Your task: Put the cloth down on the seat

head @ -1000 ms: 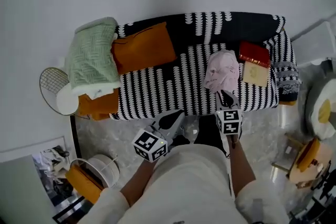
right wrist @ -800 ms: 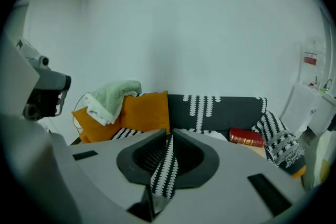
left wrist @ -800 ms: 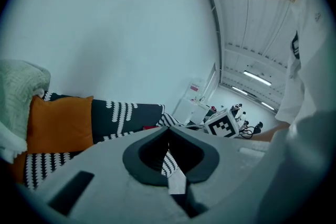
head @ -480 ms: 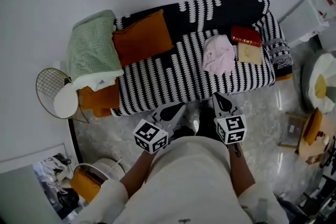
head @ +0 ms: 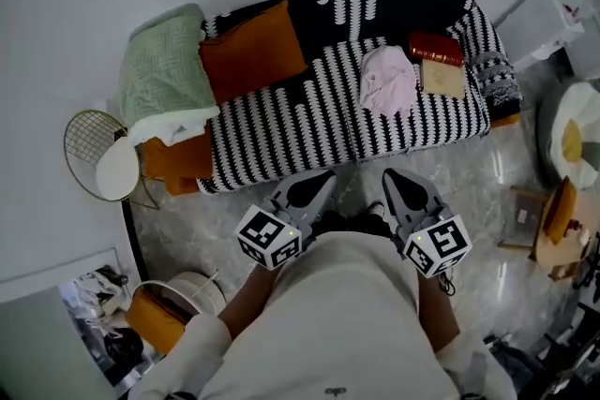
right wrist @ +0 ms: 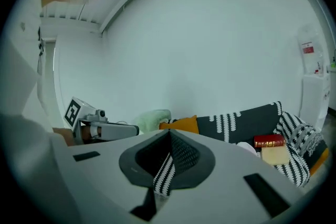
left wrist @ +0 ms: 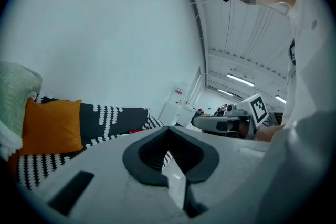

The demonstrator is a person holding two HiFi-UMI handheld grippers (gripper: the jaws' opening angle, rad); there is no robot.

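The pink cloth (head: 389, 81) lies crumpled on the seat of the black-and-white striped sofa (head: 281, 131), just left of two books. Nothing holds it. Both grippers hang over the marble floor in front of the sofa, close to the person's body. My left gripper (head: 323, 179) is shut and empty. My right gripper (head: 392, 175) is also shut and empty, well short of the cloth. In the right gripper view the closed jaw tips (right wrist: 169, 132) point at the sofa, with the cloth (right wrist: 243, 147) small beside the red book. The left gripper view shows its closed tips (left wrist: 168, 128) and the other gripper beyond.
An orange cushion (head: 251, 61) and a green blanket (head: 164, 75) fill the sofa's left end. A red book (head: 434, 49) and a tan book (head: 442, 78) lie right of the cloth. A round wire side table (head: 103, 166) stands at the left.
The person has stepped back from the sofa. The right gripper has drawn away from the cloth's front edge and closed. The cloth stays on the seat.
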